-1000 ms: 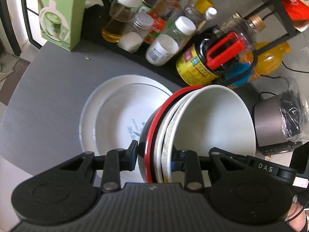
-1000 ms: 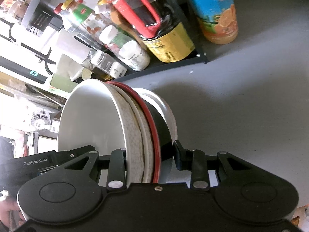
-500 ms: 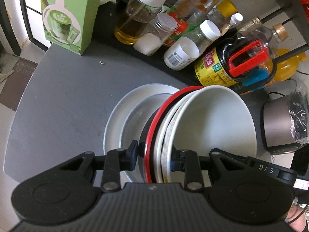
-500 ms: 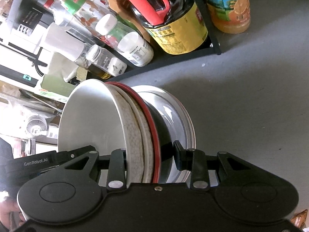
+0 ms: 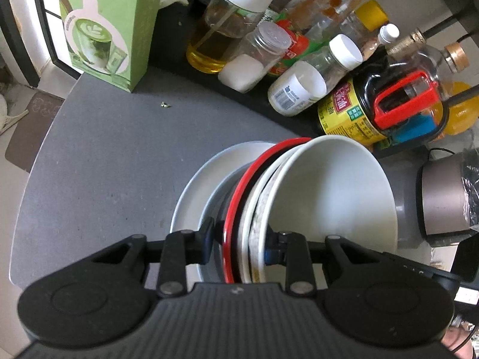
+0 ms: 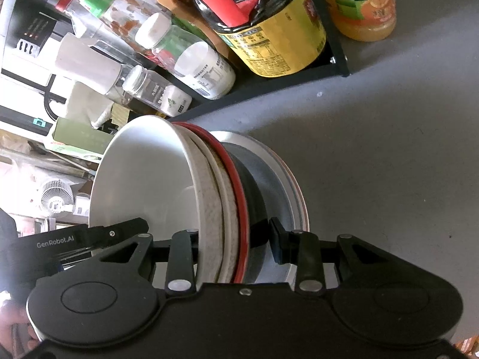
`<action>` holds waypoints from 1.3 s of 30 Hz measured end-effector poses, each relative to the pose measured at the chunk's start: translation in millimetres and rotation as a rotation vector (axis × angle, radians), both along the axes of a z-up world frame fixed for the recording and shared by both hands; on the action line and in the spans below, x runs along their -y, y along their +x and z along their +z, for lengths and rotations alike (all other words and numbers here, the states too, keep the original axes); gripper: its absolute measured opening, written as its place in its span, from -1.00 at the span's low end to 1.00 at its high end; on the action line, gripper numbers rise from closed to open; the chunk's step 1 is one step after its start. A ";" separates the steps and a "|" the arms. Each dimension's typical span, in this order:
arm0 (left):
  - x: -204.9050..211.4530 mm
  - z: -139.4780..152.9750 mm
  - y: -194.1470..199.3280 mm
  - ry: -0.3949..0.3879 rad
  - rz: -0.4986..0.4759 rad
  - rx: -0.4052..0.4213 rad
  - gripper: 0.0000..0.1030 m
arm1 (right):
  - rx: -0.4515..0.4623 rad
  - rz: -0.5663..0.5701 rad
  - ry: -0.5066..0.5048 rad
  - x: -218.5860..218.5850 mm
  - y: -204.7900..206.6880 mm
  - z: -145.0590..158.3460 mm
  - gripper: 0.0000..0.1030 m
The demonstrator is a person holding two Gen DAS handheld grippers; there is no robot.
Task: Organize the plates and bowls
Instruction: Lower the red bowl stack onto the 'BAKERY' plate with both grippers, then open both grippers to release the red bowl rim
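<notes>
A nested stack of bowls [image 5: 335, 197] is held tilted on edge: a white bowl innermost, a speckled one around it, and a black bowl with a red rim [image 5: 236, 197] outermost. My left gripper [image 5: 239, 240] is shut across the rims on one side. My right gripper [image 6: 236, 239] is shut across the rims of the same bowl stack [image 6: 143, 185] on the opposite side. Directly beneath lies a stack of white plates [image 5: 194, 191] on the grey table, also seen in the right wrist view as plates [image 6: 287, 179]. Whether the black bowl touches the plates I cannot tell.
A black rack [image 6: 338, 59] behind the plates holds several bottles and jars, among them a soy sauce jug with a red handle [image 5: 401, 104]. A green carton [image 5: 104, 27] stands far left, an orange juice bottle [image 6: 365, 3] beside the rack, and a wrapped metal canister [image 5: 443, 197] on the right.
Both grippers have carried the bowl stack down and across, so the plates now lie right under the bowls. The grip on the rims has not changed.
</notes>
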State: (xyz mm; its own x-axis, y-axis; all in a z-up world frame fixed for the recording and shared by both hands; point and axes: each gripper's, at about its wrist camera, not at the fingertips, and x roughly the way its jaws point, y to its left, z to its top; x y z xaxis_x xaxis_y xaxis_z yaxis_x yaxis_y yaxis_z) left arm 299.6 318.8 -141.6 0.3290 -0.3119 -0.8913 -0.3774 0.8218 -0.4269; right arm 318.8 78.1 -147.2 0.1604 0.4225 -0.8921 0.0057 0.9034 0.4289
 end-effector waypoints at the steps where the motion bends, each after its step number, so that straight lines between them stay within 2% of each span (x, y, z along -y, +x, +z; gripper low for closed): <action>1: 0.0 -0.2 0.9 0.001 -0.001 -0.002 -0.44 | 0.000 -0.002 0.000 -0.1 1.2 -0.2 -0.36; 5: -0.4 -0.6 2.7 0.001 0.002 0.002 -0.43 | -0.010 -0.034 0.030 2.7 2.7 -1.1 -0.21; 6: -0.4 0.7 2.3 0.006 0.003 0.017 -0.43 | -0.010 -0.037 0.044 3.3 2.3 -1.3 -0.12; 9: 4.1 8.0 2.4 0.089 -0.041 0.043 -0.30 | 0.011 -0.042 0.056 3.6 0.1 1.0 -0.07; 11: 5.7 12.3 2.2 0.129 -0.066 0.060 -0.20 | 0.034 -0.050 0.060 5.1 -2.2 5.1 0.11; 13: 5.1 17.0 0.9 0.152 -0.073 0.090 -0.16 | 0.056 -0.063 0.045 7.8 -5.2 10.8 0.33; 20: 8.1 34.9 -3.8 0.221 -0.087 0.167 0.18 | 0.140 -0.108 0.050 20.4 -17.8 32.0 0.60; 23: 10.7 42.0 -6.1 0.248 -0.086 0.192 0.26 | 0.169 -0.118 0.041 25.1 -24.1 38.2 0.70; 25: 13.6 47.4 -7.9 0.264 -0.087 0.206 0.31 | 0.193 -0.124 0.028 30.3 -29.1 42.6 0.85; 27: 17.0 51.1 -9.8 0.279 -0.083 0.214 0.34 | 0.216 -0.137 0.026 36.3 -35.1 46.2 0.87; 30: 22.7 55.9 -14.5 0.297 -0.074 0.225 0.53 | 0.239 -0.148 0.036 45.4 -40.8 49.6 0.89; 33: 28.2 57.9 -19.9 0.290 -0.059 0.210 0.55 | 0.261 -0.152 0.018 53.1 -45.9 52.9 1.00; 39: 54.8 64.6 -33.1 0.320 -0.049 0.179 0.55 | 0.310 -0.157 0.001 81.7 -64.9 66.2 1.00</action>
